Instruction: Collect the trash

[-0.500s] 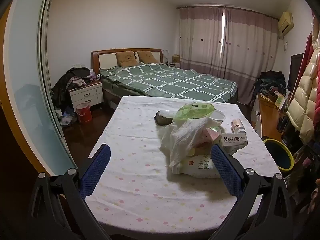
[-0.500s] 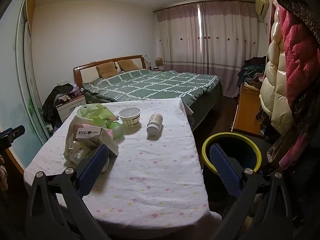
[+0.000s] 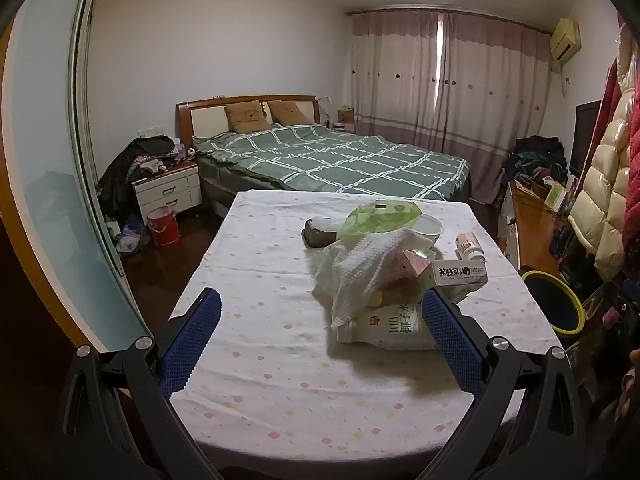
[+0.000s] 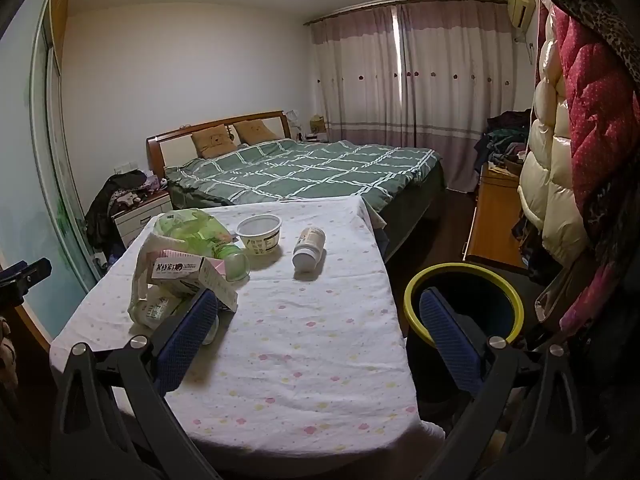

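A pile of trash lies on the cloth-covered table [image 3: 260, 340]: a crumpled white towel [image 3: 360, 272], a lying white milk bottle [image 3: 388, 326], a printed carton [image 3: 460, 274], a green plastic bag [image 3: 380, 216], a dark lump [image 3: 318, 236], a white cup [image 4: 260, 234] and a small white bottle [image 4: 308, 248]. A yellow-rimmed bin [image 4: 464, 304] stands right of the table. My left gripper [image 3: 320, 344] is open and empty, just short of the pile. My right gripper [image 4: 316, 340] is open and empty over the table's right edge, beside the bin.
A bed with a green checked cover [image 3: 340, 160] stands behind the table. A nightstand [image 3: 168, 192] and red bucket [image 3: 164, 226] are at the left. Hanging coats [image 4: 580, 140] and a wooden cabinet [image 4: 492, 220] crowd the right side. A sliding glass door [image 3: 44, 160] is on the left.
Both views have barely shifted. The trash lies as before and both grippers stay open.
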{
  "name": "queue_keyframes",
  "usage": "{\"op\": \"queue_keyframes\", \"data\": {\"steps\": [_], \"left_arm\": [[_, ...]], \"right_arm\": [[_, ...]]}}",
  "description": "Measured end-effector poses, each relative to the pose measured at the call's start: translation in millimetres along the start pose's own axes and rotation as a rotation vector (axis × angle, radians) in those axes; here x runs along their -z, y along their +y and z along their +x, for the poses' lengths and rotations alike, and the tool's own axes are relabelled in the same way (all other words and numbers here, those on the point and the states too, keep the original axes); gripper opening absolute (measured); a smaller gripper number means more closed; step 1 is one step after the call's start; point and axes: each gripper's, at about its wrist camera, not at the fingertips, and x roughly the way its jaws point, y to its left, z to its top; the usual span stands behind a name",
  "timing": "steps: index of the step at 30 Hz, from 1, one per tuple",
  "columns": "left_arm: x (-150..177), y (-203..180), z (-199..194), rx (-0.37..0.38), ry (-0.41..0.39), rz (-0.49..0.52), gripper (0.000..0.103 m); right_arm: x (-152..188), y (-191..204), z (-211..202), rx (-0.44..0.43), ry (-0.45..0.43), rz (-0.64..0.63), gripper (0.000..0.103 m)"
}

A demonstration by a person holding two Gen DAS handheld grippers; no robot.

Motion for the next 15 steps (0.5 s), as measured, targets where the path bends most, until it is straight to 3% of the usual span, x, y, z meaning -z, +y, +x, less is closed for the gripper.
{"op": "queue_keyframes", "data": {"steps": [15], "left_arm": [[-1.1,-1.3,9.1,0.002,0.005,0.006,0.099]], "right_arm": [[0.9,-3.5,1.9,-0.006,0.001,0.010,0.097]]}}
